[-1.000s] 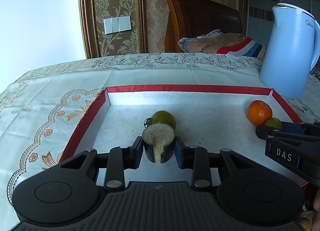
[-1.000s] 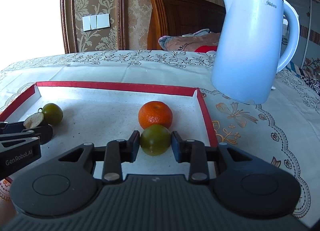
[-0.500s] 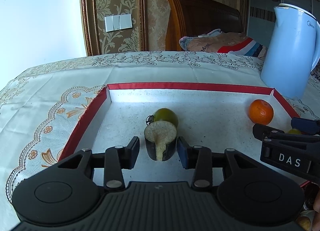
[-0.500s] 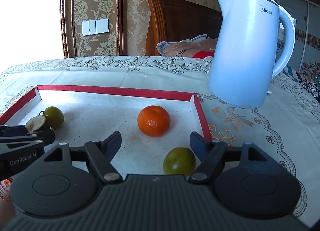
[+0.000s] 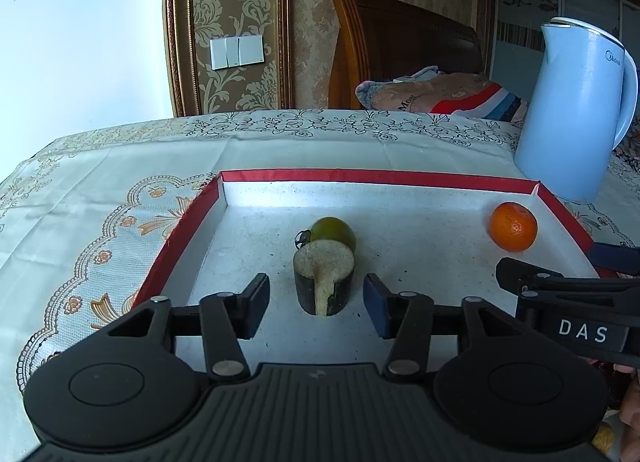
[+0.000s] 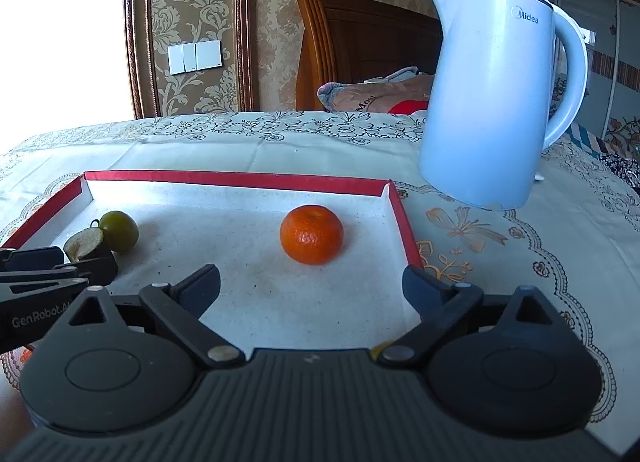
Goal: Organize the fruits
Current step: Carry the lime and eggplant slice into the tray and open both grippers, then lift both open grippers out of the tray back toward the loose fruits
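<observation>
A red-rimmed tray point(image 5: 376, 175) point(image 6: 240, 179) lies on the table. In it stand a dark-skinned cut fruit piece point(image 5: 324, 280) point(image 6: 86, 242) with a pale cut face, a green fruit point(image 5: 334, 230) point(image 6: 119, 230) just behind it, and an orange mandarin point(image 5: 513, 225) point(image 6: 312, 234). My left gripper point(image 5: 316, 302) is open, its fingers either side of the cut piece without touching it. My right gripper point(image 6: 312, 286) is open wide and empty, in front of the mandarin. A sliver of a second green fruit point(image 6: 378, 350) shows under its body.
A pale blue electric kettle point(image 5: 576, 109) point(image 6: 496, 101) stands on the patterned tablecloth just beyond the tray's right rim. A wooden headboard and folded bedding lie behind the table. The right gripper's body point(image 5: 572, 318) crosses the tray's right side.
My left gripper let go of the cut piece and opened. My right gripper released the green fruit, opened wide and drew back; that fruit is now almost hidden beneath it.
</observation>
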Tool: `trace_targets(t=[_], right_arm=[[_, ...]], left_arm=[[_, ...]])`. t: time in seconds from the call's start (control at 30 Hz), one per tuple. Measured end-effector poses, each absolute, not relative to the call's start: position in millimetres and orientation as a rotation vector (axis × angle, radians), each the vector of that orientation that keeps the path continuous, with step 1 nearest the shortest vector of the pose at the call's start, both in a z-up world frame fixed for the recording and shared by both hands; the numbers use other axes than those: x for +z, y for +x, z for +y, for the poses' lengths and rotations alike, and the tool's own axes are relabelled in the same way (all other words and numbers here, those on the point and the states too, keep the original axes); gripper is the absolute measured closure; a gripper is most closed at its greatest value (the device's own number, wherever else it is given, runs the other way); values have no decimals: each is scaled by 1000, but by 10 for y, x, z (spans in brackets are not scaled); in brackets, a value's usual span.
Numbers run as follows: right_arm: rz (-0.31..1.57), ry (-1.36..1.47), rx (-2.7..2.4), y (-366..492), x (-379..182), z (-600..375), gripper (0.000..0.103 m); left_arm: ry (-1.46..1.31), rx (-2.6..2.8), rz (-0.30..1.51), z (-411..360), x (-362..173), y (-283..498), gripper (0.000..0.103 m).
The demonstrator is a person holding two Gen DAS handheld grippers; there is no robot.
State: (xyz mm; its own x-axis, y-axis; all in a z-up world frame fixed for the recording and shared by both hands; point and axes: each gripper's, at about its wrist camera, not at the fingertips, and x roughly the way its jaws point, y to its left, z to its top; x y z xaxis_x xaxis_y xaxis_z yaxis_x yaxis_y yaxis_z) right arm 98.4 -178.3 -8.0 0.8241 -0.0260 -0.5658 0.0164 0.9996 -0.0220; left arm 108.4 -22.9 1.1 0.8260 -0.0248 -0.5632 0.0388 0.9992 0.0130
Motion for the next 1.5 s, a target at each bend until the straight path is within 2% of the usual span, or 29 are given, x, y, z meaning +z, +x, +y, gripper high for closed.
trace_targets(t=[0.53, 0.63, 1.5], right_arm=[[591, 8, 6, 791, -43, -1847, 2], [592, 22, 20, 728, -33, -1859, 0], [578, 50, 66, 312, 14, -1894, 0]], left_arm=[[11, -42, 567, -169, 61, 893, 44], [-4, -41, 566, -140, 61, 847, 37], [-12, -54, 523, -57, 116, 421, 37]])
